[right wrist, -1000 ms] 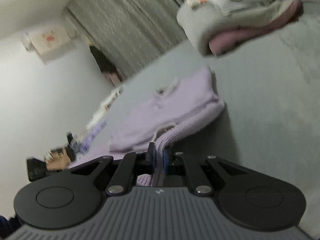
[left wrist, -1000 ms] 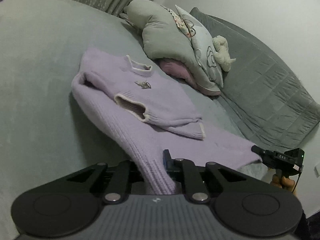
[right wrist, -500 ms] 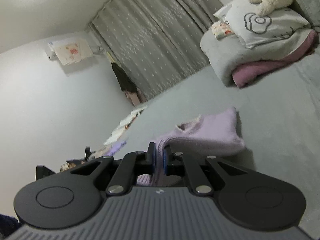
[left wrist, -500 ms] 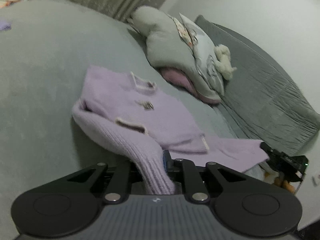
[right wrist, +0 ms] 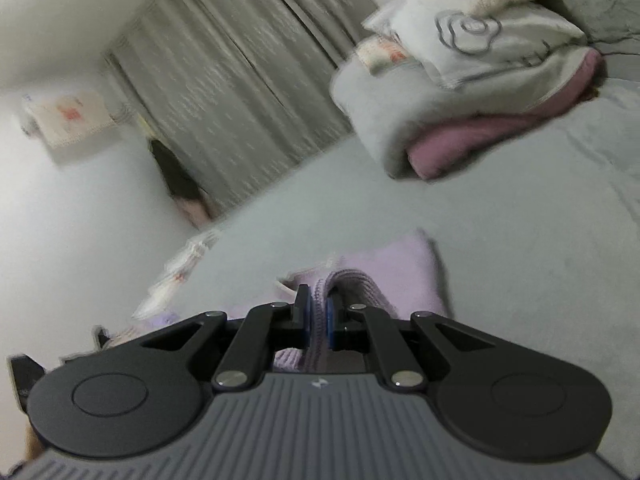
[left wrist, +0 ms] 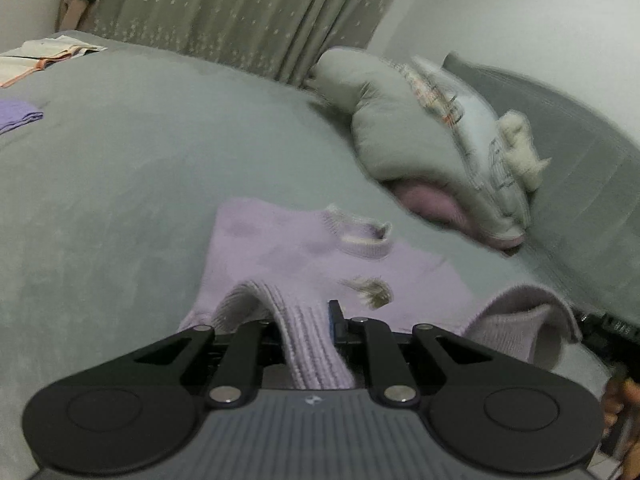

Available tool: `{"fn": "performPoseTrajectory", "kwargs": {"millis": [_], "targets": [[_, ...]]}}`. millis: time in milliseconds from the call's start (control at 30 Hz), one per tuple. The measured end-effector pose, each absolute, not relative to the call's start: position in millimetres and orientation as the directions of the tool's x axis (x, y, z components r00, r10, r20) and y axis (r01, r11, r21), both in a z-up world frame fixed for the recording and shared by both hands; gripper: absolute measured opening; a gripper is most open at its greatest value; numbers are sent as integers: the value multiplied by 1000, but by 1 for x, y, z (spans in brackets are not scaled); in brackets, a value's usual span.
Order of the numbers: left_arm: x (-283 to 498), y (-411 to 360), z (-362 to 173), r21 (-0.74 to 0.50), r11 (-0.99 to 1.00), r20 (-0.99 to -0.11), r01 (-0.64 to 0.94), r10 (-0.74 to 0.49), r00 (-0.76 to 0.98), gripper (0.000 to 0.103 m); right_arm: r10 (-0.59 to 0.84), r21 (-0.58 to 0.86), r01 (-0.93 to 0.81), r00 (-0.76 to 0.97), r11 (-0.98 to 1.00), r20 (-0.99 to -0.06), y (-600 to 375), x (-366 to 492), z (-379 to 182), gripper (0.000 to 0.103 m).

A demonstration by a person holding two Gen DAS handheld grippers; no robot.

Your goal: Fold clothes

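Both hand-held grippers, left hand-held gripper (left wrist: 308, 320) and right hand-held gripper (right wrist: 318, 314), are clamping the lilac sweater's (left wrist: 280, 248) ribbed hem above the bed (left wrist: 120, 168), bringing it toward the collar; the fold appears midway, unfinished.

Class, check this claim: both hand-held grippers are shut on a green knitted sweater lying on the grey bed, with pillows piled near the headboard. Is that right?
One thing is wrong: the sweater is lilac, not green, as the left wrist view shows. The rest stands: the left hand-held gripper and the right hand-held gripper are each shut on its knit, on the grey bed, with pillows piled near the headboard.
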State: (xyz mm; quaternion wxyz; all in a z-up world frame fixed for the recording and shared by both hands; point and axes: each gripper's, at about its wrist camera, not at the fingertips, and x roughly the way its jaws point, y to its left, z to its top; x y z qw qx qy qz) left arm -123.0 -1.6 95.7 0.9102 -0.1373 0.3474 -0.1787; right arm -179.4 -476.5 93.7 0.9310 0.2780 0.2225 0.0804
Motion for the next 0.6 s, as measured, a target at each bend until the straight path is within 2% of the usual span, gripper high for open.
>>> {"fn": "performPoseTrajectory", "kwargs": {"millis": [300, 600], "targets": [[-129, 14, 89, -376, 888, -591, 267, -451, 669, 15, 239, 444, -35, 879, 895, -413, -460, -183, 93, 8], [-163, 34, 98, -424, 862, -569, 278, -492, 659, 16, 192, 339, -69, 919, 938, -344, -435, -227, 122, 9]]}}
